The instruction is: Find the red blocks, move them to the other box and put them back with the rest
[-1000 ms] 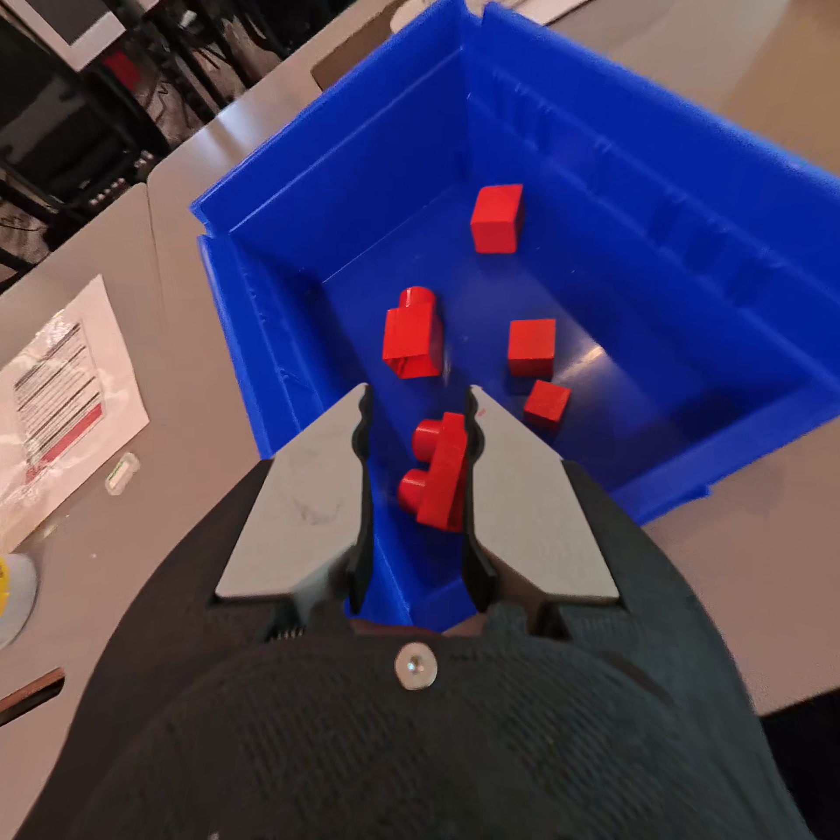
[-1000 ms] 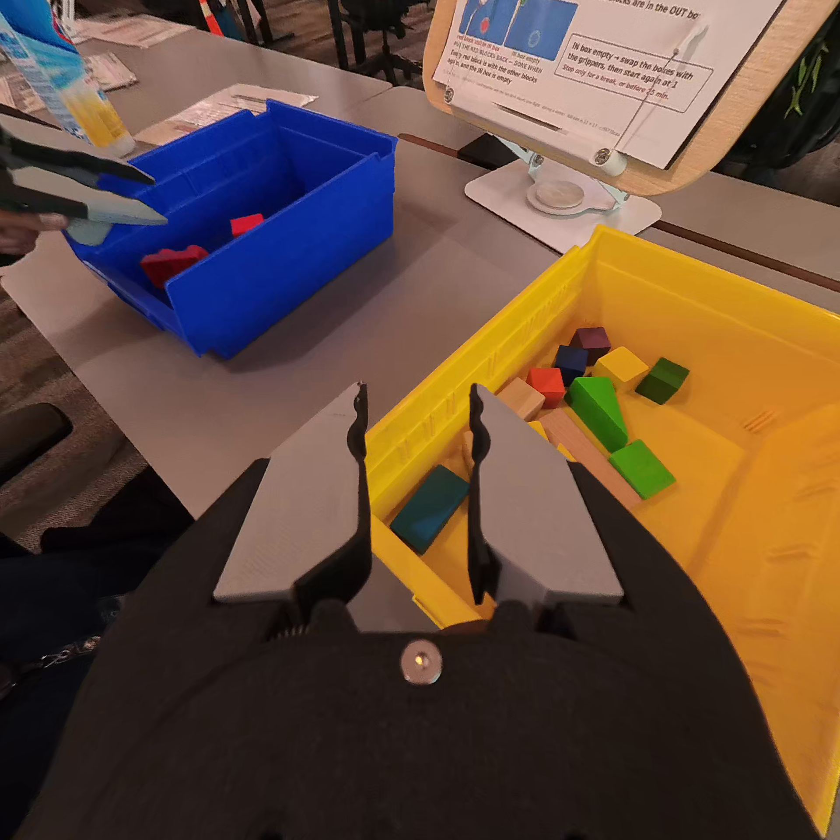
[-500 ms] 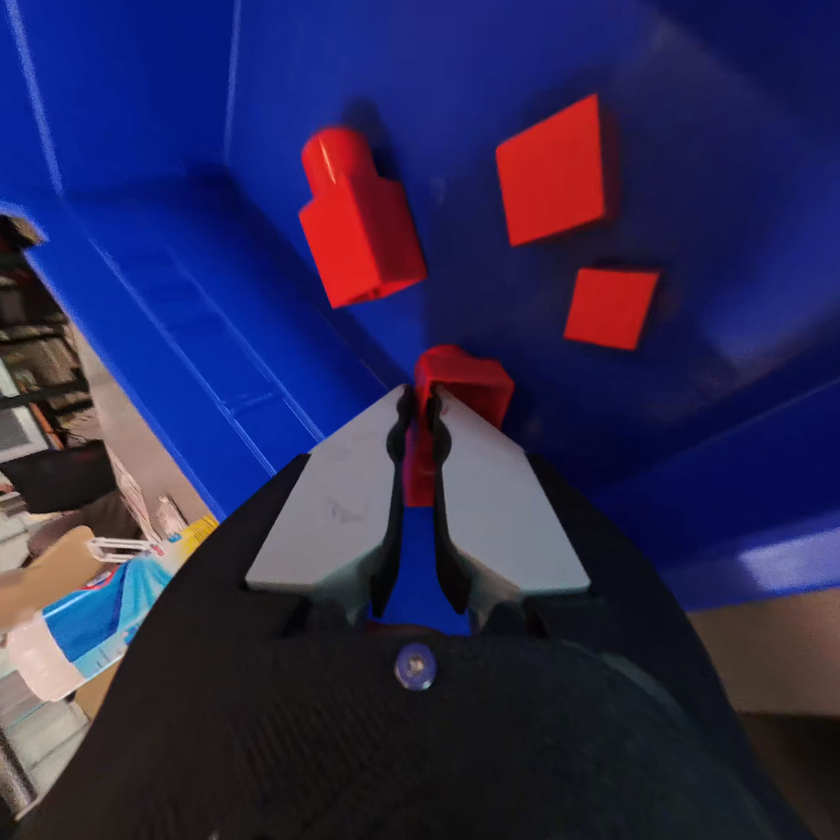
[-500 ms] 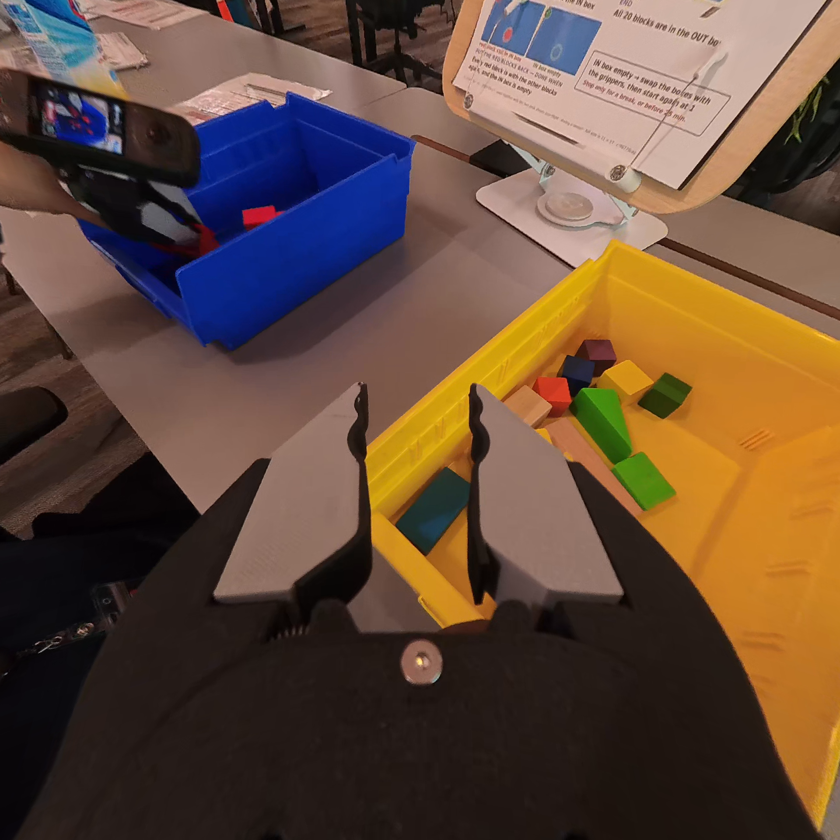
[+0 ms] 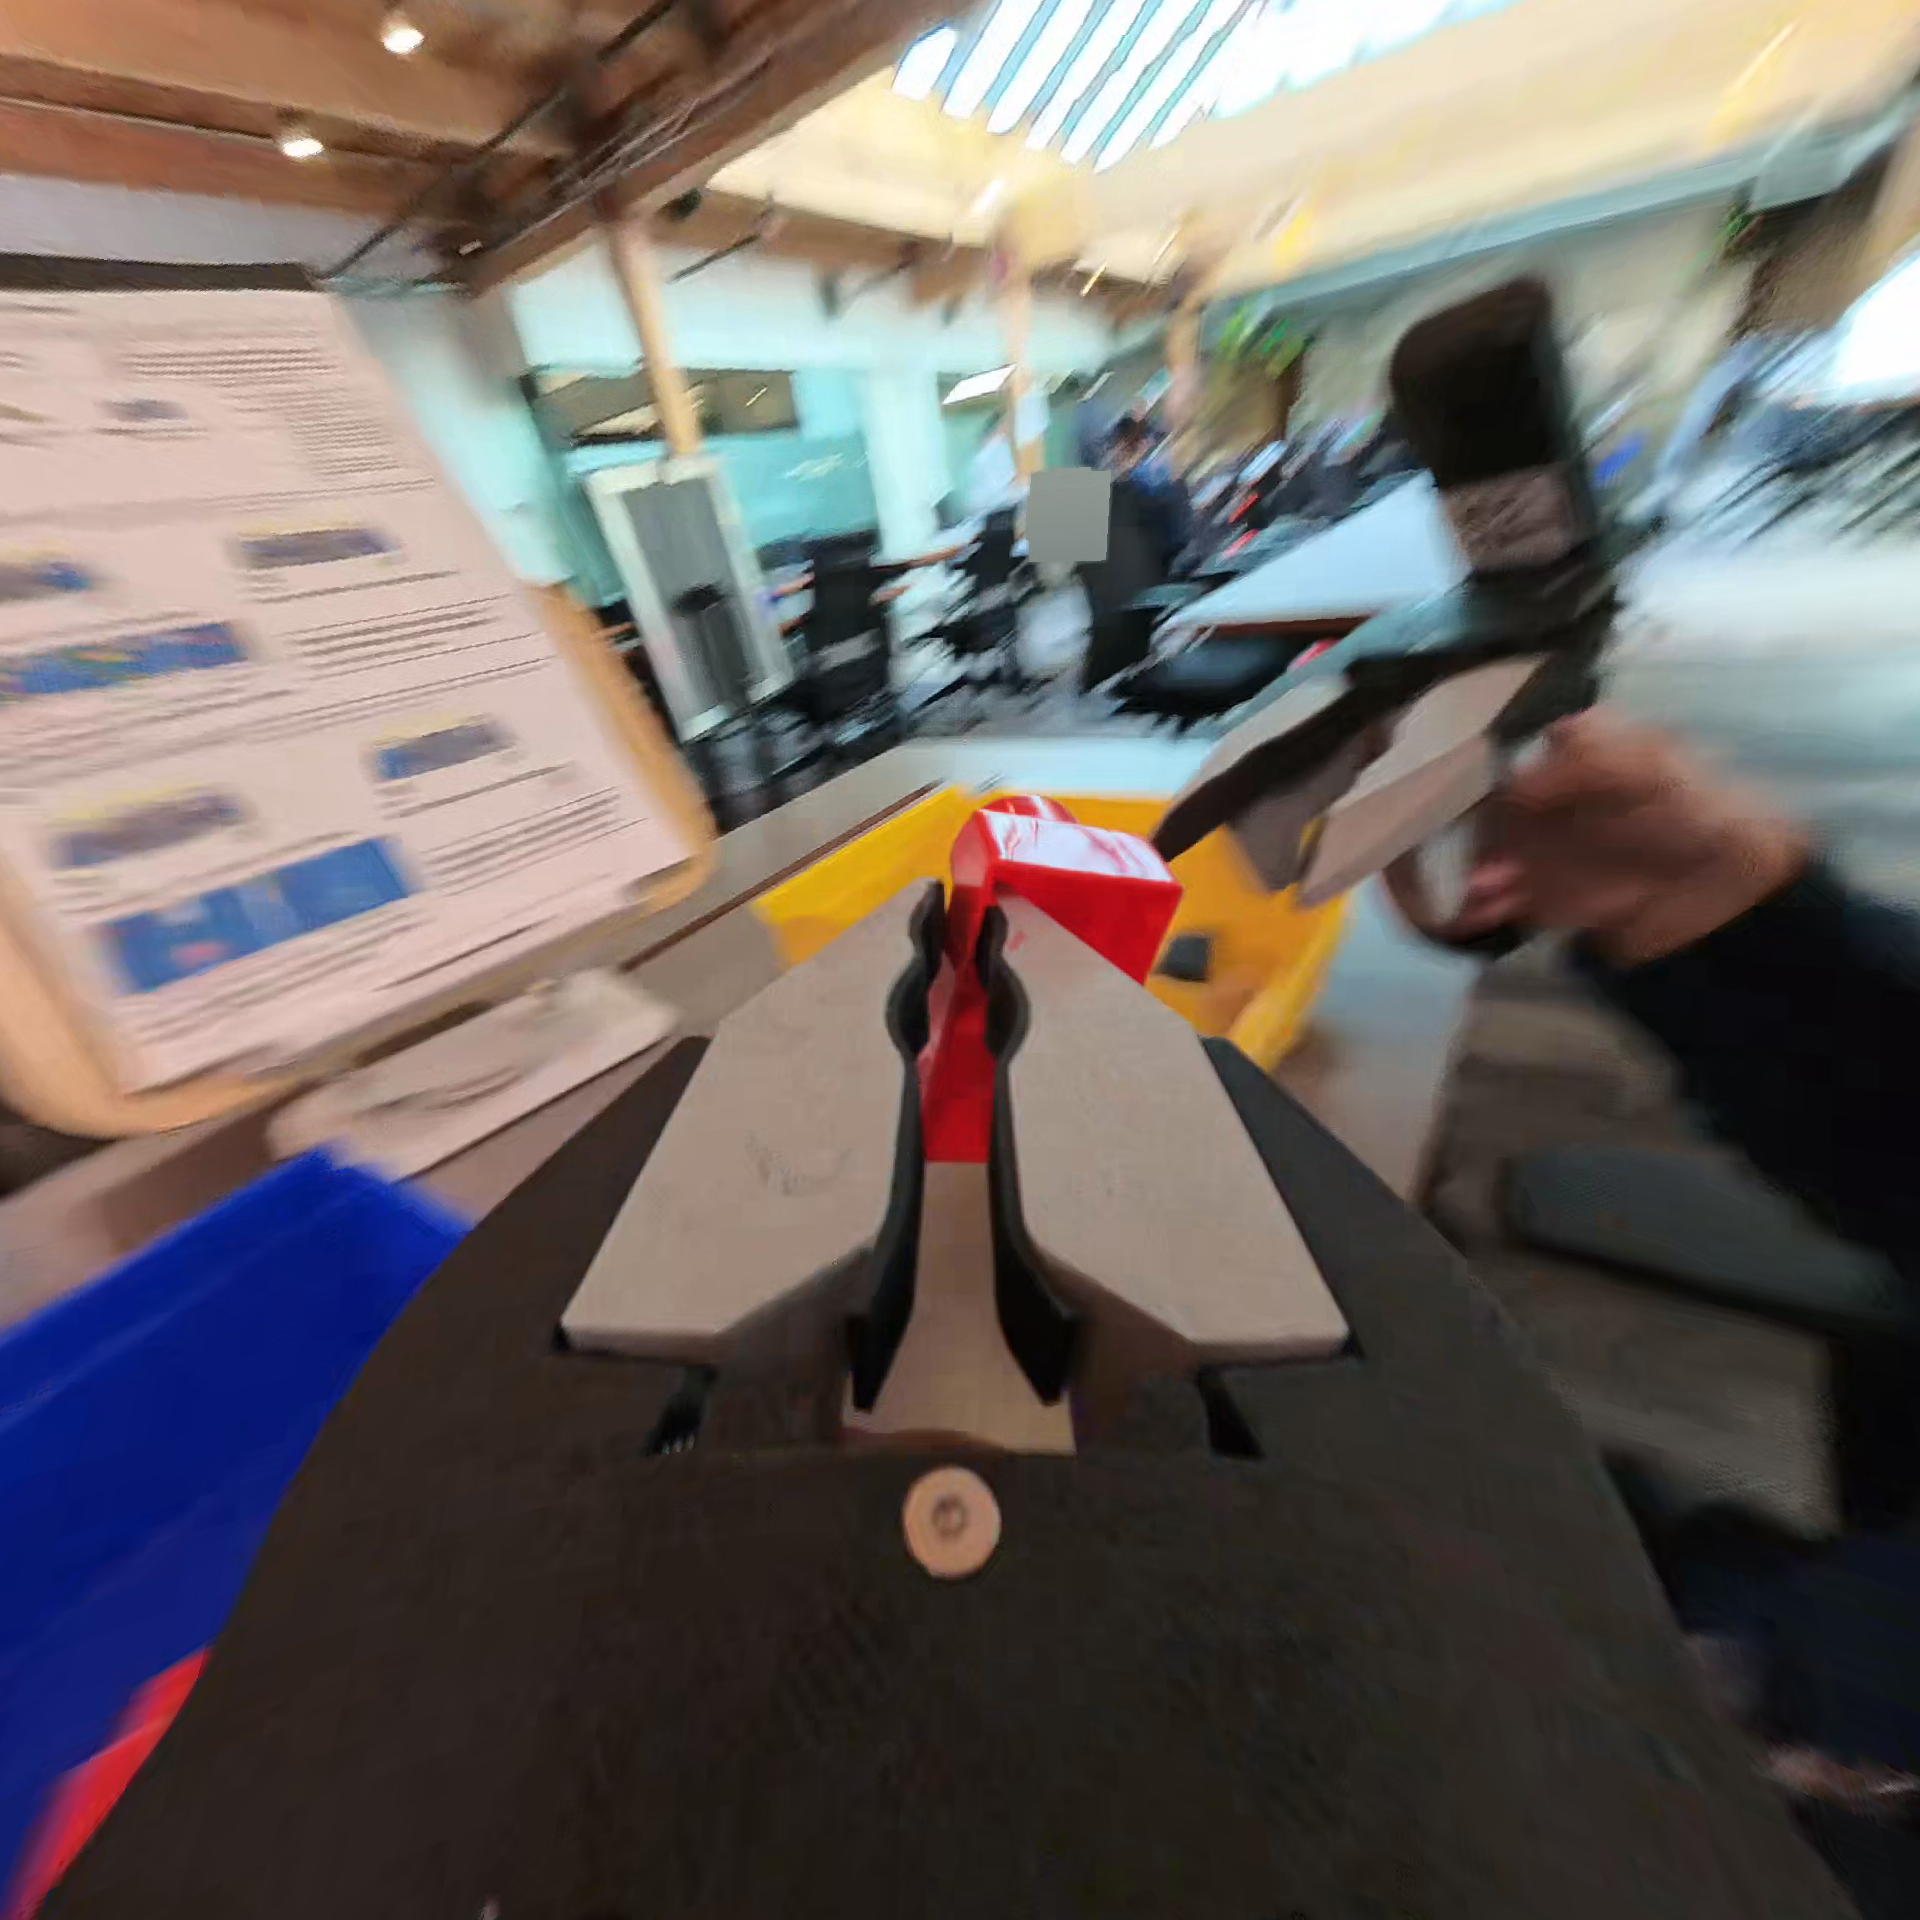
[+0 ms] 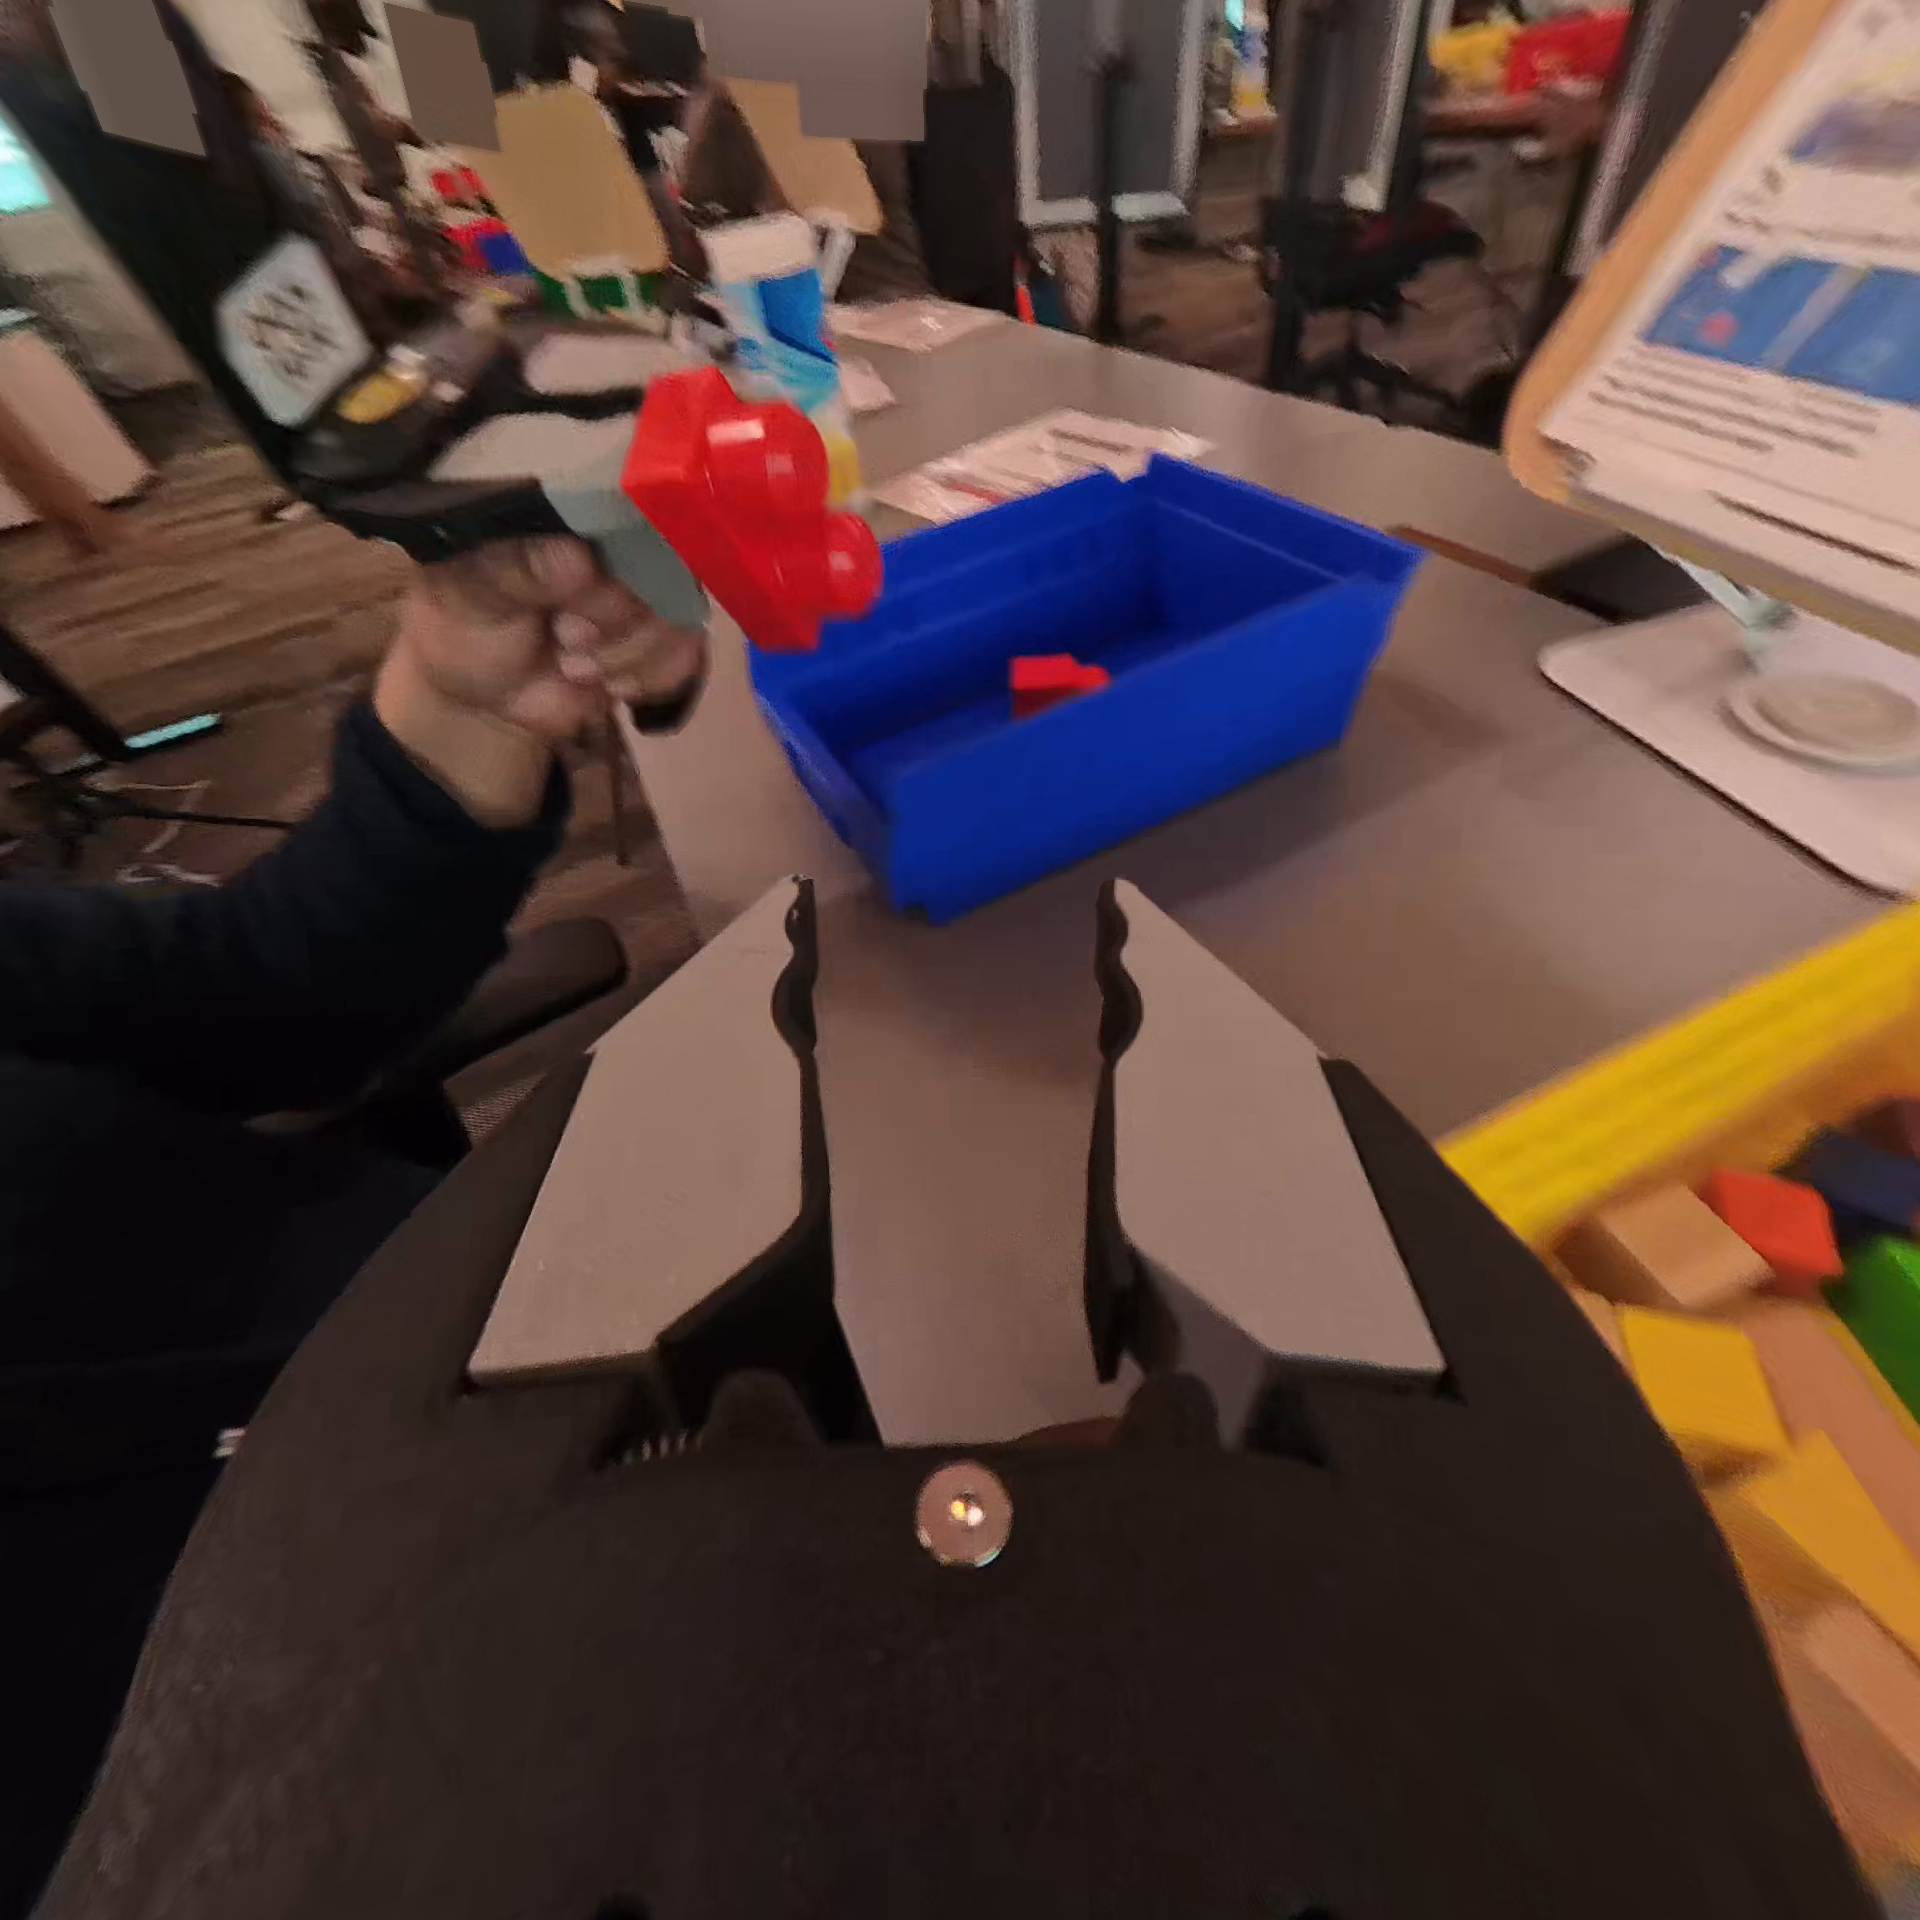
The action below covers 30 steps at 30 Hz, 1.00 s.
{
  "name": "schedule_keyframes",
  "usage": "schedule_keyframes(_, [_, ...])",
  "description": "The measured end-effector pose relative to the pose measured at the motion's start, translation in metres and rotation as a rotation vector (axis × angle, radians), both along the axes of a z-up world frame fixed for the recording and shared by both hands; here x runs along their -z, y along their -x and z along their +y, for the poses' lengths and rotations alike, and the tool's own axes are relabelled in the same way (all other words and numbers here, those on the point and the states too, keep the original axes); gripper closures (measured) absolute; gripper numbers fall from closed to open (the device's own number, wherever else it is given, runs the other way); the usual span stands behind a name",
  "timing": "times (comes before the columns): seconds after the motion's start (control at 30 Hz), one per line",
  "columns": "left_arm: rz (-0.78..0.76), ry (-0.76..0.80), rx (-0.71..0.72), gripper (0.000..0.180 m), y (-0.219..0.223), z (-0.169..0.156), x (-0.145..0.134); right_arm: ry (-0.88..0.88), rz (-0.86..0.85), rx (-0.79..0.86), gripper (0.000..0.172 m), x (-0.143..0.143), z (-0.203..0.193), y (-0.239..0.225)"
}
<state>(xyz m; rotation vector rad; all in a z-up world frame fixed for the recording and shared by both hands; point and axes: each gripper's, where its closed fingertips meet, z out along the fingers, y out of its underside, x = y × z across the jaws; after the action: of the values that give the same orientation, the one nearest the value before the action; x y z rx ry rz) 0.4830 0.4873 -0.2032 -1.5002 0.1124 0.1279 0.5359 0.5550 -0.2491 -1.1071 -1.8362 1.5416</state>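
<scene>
Pinching a red block [image 5: 1060, 883], left hand-held gripper [image 5: 964, 925] raised level.

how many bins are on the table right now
2: a blue bin farther back with red blocks inside, and a yellow bin at the right edge, only partly in view.

an open lab or office hall: grey tables [image 6: 1455, 935], black chairs [image 5: 852, 665], an instruction board [image 5: 260, 644].

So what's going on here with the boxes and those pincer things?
A person holds a two-fingered gripper in each hand. The left gripper is clamped on a red block, held in the air between the blue box and the yellow box of mixed blocks. The right gripper is open and empty over the table.
</scene>
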Motion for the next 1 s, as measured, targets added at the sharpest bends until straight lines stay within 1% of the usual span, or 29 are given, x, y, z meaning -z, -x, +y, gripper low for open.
schedule_keyframes(0.07, [-0.102, -0.071, 0.125, 0.178, -0.027, 0.006, -0.003, 0.031, 0.056, -0.102, 0.116, -0.011, -0.028, -0.008])
schedule_keyframes(0.1, [-0.128, -0.087, 0.173, 0.178, -0.038, 0.009, -0.004, 0.043, 0.063, -0.159, 0.112, -0.012, -0.041, -0.012])
schedule_keyframes(0.13, [-0.149, -0.118, 0.209, 0.178, -0.046, 0.009, -0.007, 0.047, 0.057, -0.208, 0.104, -0.011, -0.053, -0.016])
schedule_keyframes(0.17, [-0.174, -0.159, 0.261, 0.178, -0.056, 0.007, -0.012, 0.043, 0.050, -0.238, 0.098, -0.009, -0.062, -0.018])
schedule_keyframes(0.2, [-0.205, -0.187, 0.340, 0.178, -0.068, 0.004, -0.016, 0.037, 0.049, -0.254, 0.097, -0.007, -0.068, -0.018])
schedule_keyframes(0.23, [-0.247, -0.178, 0.415, 0.178, -0.080, 0.003, -0.016, 0.040, 0.053, -0.267, 0.097, -0.006, -0.072, -0.018])
schedule_keyframes(0.27, [-0.280, -0.147, 0.458, 0.178, -0.087, 0.004, -0.012, 0.061, 0.059, -0.294, 0.103, -0.008, -0.078, -0.019])
schedule_keyframes(0.3, [-0.293, -0.137, 0.469, 0.178, -0.090, 0.007, -0.009, 0.100, 0.066, -0.344, 0.110, -0.011, -0.085, -0.023])
schedule_keyframes(0.37, [-0.301, -0.175, 0.484, 0.178, -0.090, 0.007, -0.009, 0.165, 0.073, -0.474, 0.124, -0.017, -0.099, -0.037])
schedule_keyframes(0.4, [-0.329, -0.180, 0.515, 0.178, -0.092, 0.005, -0.009, 0.162, 0.079, -0.495, 0.130, -0.016, -0.100, -0.039])
schedule_keyframes(0.43, [-0.353, -0.166, 0.521, 0.178, -0.090, 0.006, -0.008, 0.144, 0.094, -0.487, 0.139, -0.015, -0.099, -0.038])
schedule_keyframes(0.5, [-0.358, -0.127, 0.468, 0.177, -0.078, 0.008, -0.003, 0.104, 0.082, -0.436, 0.139, -0.010, -0.092, -0.032])
schedule_keyframes(0.53, [-0.349, -0.094, 0.415, 0.166, -0.070, 0.011, 0.000, 0.093, 0.074, -0.402, 0.139, -0.010, -0.086, -0.028])
schedule_keyframes(0.57, [-0.339, -0.056, 0.361, 0.156, -0.061, 0.011, 0.004, 0.090, 0.072, -0.370, 0.139, -0.012, -0.078, -0.027])
schedule_keyframes(0.6, [-0.316, -0.033, 0.310, 0.154, -0.052, 0.009, 0.005, 0.086, 0.072, -0.317, 0.139, -0.015, -0.065, -0.024])
schedule_keyframes(0.67, [-0.247, -0.031, 0.205, 0.153, -0.031, -0.003, 0.000, 0.079, 0.104, -0.133, 0.140, -0.027, -0.022, -0.017])
schedule_keyframes(0.73, [-0.186, -0.052, 0.100, 0.153, -0.010, -0.019, -0.009, 0.065, 0.159, 0.127, 0.140, -0.040, 0.039, -0.012])
schedule_keyframes(0.8, [-0.145, -0.066, 0.014, 0.153, 0.009, -0.036, -0.016, -0.012, 0.185, 0.421, 0.139, -0.039, 0.109, -0.013])
schedule_keyframes(0.83, [-0.131, -0.070, -0.019, 0.153, 0.017, -0.044, -0.019, -0.061, 0.168, 0.535, 0.140, -0.032, 0.139, -0.015])
schedule_keyframes(0.87, [-0.120, -0.073, -0.051, 0.154, 0.025, -0.051, -0.021, -0.100, 0.106, 0.619, 0.140, -0.017, 0.163, -0.016])
schedule_keyframes(0.93, [-0.116, -0.092, -0.100, 0.155, 0.038, -0.062, -0.025, -0.142, -0.107, 0.725, 0.140, 0.026, 0.200, -0.018])
schedule_keyframes(0.97, [-0.124, -0.108, -0.111, 0.156, 0.042, -0.066, -0.027, -0.151, -0.144, 0.762, 0.140, 0.037, 0.213, -0.018])
schedule_keyframes(1.0, [-0.132, -0.121, -0.110, 0.156, 0.043, -0.069, -0.029, -0.149, -0.130, 0.798, 0.142, 0.042, 0.224, -0.016])
